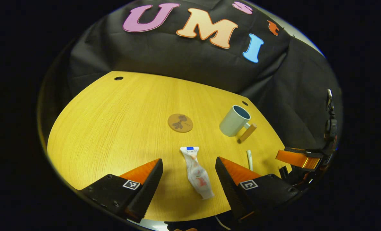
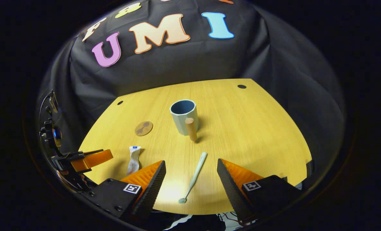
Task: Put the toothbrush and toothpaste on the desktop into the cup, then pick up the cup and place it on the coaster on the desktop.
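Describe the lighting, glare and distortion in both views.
Left gripper view: fisheye bends the desk edge into a curve; the toothpaste is sharp and evenly lit. Right gripper view: same bending, a bright glare patch on the wood beside the toothbrush, and the cup casts a soft shadow rightward.

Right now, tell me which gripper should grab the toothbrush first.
Right. The toothbrush lies between the open right gripper fingers, pointing toward the cup. The left gripper is open around the toothpaste instead.
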The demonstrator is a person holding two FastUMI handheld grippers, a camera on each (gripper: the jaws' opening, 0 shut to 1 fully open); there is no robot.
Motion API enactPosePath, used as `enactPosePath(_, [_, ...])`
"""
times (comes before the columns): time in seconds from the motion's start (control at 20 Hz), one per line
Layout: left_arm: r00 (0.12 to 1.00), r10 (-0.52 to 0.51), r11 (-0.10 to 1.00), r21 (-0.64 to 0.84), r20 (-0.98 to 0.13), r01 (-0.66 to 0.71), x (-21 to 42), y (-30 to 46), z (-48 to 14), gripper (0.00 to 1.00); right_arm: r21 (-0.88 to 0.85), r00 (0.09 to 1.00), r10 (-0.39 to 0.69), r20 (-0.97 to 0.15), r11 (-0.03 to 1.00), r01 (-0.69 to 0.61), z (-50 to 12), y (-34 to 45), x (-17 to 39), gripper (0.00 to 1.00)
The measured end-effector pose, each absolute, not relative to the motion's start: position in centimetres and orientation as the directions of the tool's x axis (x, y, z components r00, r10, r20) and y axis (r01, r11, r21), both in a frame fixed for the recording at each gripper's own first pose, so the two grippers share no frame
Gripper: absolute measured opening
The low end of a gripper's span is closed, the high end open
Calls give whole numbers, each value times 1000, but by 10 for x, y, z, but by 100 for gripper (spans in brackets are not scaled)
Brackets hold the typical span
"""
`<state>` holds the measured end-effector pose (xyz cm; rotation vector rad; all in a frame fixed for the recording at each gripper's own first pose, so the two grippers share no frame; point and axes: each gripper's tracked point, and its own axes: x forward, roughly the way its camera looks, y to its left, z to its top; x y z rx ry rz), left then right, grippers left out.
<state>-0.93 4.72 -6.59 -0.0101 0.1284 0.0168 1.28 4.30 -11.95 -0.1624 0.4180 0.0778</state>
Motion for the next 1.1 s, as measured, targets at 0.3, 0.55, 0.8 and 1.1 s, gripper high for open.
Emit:
enactPosePath(0.3, [987, 83, 995, -39, -138, -90, -26, 74, -79, 95, -241, 831, -10, -556, 959, -149, -160, 51, 35, 95])
enactPosePath(0.55, [979, 136, 988, -48, -152, -145, -36, 95, -87, 96, -261, 772, -52, -633, 954, -150, -177, 54, 63, 99])
enactPosePath(0.8, [970, 175, 981, -55, -166, -187, -41, 109, -92, 96, -241, 720, -108, -686, 967, -85, -184, 40, 88, 99])
enactPosePath(1.1, [964, 205, 975, -49, -173, -216, -40, 117, -91, 96, -195, 632, -134, -763, 980, -28, -197, 25, 100, 91])
